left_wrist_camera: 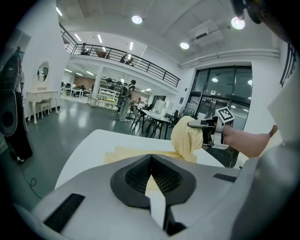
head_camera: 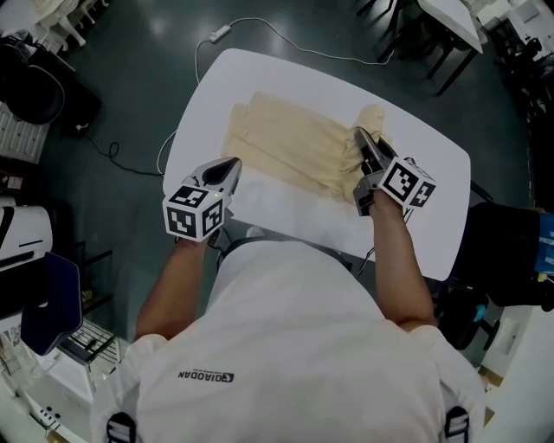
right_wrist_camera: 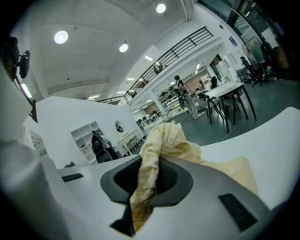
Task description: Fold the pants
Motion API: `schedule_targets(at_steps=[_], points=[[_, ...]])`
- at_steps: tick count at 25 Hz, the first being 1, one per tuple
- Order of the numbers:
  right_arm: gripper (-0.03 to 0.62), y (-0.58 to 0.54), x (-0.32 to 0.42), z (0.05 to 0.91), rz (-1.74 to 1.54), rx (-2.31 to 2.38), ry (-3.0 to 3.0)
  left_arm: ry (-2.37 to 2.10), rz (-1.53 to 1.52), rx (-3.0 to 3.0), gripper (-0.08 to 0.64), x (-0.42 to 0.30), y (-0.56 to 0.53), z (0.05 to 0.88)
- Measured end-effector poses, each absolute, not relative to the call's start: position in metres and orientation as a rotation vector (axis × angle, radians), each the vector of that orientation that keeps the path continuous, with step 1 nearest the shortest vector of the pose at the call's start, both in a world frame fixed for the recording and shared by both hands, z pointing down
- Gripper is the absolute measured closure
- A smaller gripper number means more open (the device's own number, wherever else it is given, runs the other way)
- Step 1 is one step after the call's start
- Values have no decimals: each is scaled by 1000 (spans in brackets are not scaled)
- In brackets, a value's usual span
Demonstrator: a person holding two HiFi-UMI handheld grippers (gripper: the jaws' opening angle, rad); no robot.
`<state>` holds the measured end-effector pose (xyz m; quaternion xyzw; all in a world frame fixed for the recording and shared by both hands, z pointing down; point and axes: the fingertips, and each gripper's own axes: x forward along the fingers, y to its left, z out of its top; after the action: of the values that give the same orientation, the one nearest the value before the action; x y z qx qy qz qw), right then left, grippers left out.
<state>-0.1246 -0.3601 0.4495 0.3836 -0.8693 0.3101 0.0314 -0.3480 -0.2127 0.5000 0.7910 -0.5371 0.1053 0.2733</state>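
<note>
Cream pants [head_camera: 286,147] lie spread across the white table [head_camera: 286,78]. My right gripper [head_camera: 360,137] is shut on a bunched fold of the pants at their right end and holds it a little above the table. In the right gripper view the fabric [right_wrist_camera: 166,138] spills out from between the right gripper [right_wrist_camera: 150,164] jaws. My left gripper [head_camera: 232,164] hovers at the pants' near left edge, its tips together and no cloth visibly pinched. The left gripper view shows the left gripper [left_wrist_camera: 151,157] facing the flat pants [left_wrist_camera: 126,152] and the raised bunch [left_wrist_camera: 186,138].
A white cable [head_camera: 260,30] runs over the dark floor beyond the table. A black chair [head_camera: 35,86] stands at the left, and dark-legged tables [head_camera: 450,26] at the top right. The person stands against the table's near edge.
</note>
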Motion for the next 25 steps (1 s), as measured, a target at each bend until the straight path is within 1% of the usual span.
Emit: schedule_targets(at_steps=[8,12,17,25], points=[[525,-361,-196,440,905,1080,-2705,-1475,258,2098,534,-387,-206,507],[525,-360,-235,446,897,996,-2684,-1495,249,2087,534,-394,-202,507],[523,-355,-291,488,885,894,-2575,-1530,237,2068,534,-411,-193,509],[515,-361,-354,590,822,878,-2330,-1549,235,1964,534,-434,-169,537]])
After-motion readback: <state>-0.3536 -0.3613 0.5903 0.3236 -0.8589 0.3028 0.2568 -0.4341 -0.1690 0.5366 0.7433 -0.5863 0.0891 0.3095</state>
